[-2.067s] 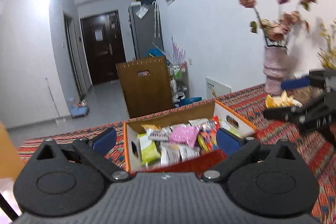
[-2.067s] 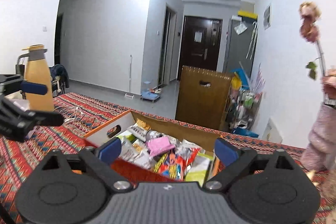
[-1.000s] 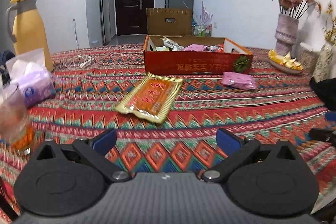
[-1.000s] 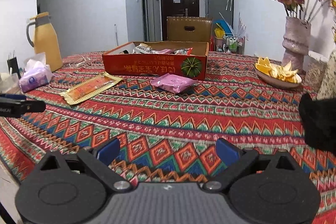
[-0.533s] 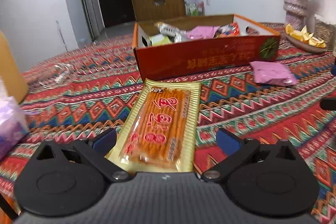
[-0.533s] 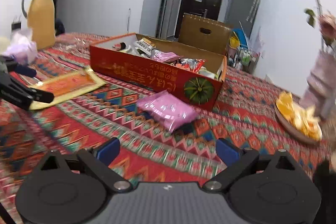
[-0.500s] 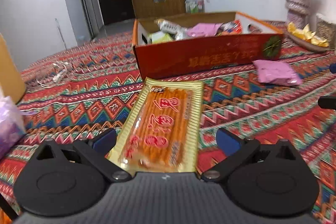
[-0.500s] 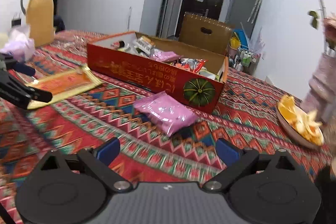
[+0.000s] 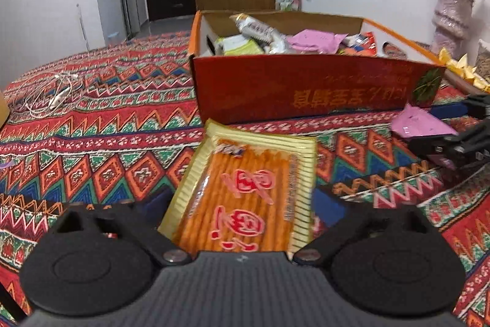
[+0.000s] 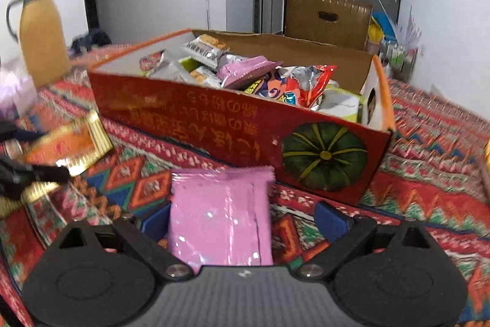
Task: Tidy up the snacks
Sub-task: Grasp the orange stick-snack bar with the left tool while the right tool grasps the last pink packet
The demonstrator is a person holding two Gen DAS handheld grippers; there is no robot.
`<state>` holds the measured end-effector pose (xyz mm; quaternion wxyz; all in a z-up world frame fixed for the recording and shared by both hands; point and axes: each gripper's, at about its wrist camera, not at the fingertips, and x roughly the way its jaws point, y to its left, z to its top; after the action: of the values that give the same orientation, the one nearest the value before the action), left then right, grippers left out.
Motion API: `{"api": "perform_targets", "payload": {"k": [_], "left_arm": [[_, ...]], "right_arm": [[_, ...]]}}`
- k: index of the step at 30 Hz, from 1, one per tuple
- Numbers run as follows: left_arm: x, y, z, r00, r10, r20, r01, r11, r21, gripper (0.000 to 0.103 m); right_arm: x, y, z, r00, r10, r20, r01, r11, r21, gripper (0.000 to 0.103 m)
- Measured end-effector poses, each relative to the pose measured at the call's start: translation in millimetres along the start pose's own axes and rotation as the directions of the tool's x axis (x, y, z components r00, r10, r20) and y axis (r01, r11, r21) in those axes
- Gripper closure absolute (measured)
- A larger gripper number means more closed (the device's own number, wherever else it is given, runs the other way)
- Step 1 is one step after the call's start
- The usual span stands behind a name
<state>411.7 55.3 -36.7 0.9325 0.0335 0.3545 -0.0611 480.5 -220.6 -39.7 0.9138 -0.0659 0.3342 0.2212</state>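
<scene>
The red box (image 10: 214, 124) at frame centre holds mixed snack packets; its gold lettering is unreadable. The left gripper (image 9: 242, 207) is closing around the gold packet (image 9: 245, 198), the right gripper (image 10: 242, 219) around the pink packet (image 10: 219, 219), both lying on the tablecloth (image 9: 92, 124).

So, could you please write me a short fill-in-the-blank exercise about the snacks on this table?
1. The pack between the left gripper fingers, whose jaws are closing, holds orange ____.
2. The packet between the right gripper fingers is ____ in colour.
3. The red box shows a green ____ on its front.
4. Behind the box stands a yellow ____.

Missing words: sticks; pink; pumpkin; jug
</scene>
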Motion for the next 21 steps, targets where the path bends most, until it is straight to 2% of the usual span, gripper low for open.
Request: {"api": "perform_targets", "payload": {"k": [1, 3, 4, 5, 9, 12, 14, 17, 21], "left_arm": [[-4, -3, -1, 1.000, 0.002, 0.003, -0.002, 1.000, -0.001, 0.024], [-13, -10, -4, 0.999, 0.037, 0.018, -0.037, 0.999, 0.015, 0.043], [-17, -15, -7, 0.998, 0.055, 0.030, -0.056, 0.998, 0.031, 0.047], [-21, -16, -8, 0.997, 0.065, 0.033, -0.066, 0.997, 0.031, 0.053], [-43, -24, -20, 0.997, 0.073, 0.015, -0.073, 0.997, -0.029, 0.061], [-71, -37, -39, 0.999, 0.041, 0.011, -0.040, 0.995, -0.093, 0.066], [-89, -45, -51, 1.000, 0.004, 0.009, -0.003, 0.990, -0.143, 0.074], [-115, -58, -68, 0.999, -0.052, 0.004, 0.052, 0.981, -0.187, 0.075], [-142, -78, -86, 0.997, -0.079, -0.001, 0.078, 0.982, -0.170, 0.076]], "right_arm": [[-1, 2, -1, 1.000, -0.007, 0.006, 0.007, 1.000, -0.002, 0.015], [-7, 6, -3, 1.000, -0.007, 0.014, 0.007, 1.000, 0.005, 0.038], [-10, 7, -4, 1.000, -0.014, 0.015, 0.013, 1.000, 0.006, 0.042], [-15, 11, -6, 1.000, -0.028, 0.010, 0.028, 1.000, 0.006, 0.042], [-39, 25, -25, 1.000, -0.011, 0.008, 0.011, 1.000, 0.021, 0.042], [-65, 40, -42, 1.000, 0.002, 0.010, -0.002, 1.000, 0.030, 0.042], [-85, 52, -56, 1.000, -0.004, 0.018, 0.003, 0.999, 0.047, 0.042], [-112, 63, -78, 0.999, 0.021, 0.033, -0.025, 0.992, 0.120, 0.042], [-148, 72, -112, 0.998, 0.018, 0.068, -0.035, 0.966, 0.257, 0.042]]}}
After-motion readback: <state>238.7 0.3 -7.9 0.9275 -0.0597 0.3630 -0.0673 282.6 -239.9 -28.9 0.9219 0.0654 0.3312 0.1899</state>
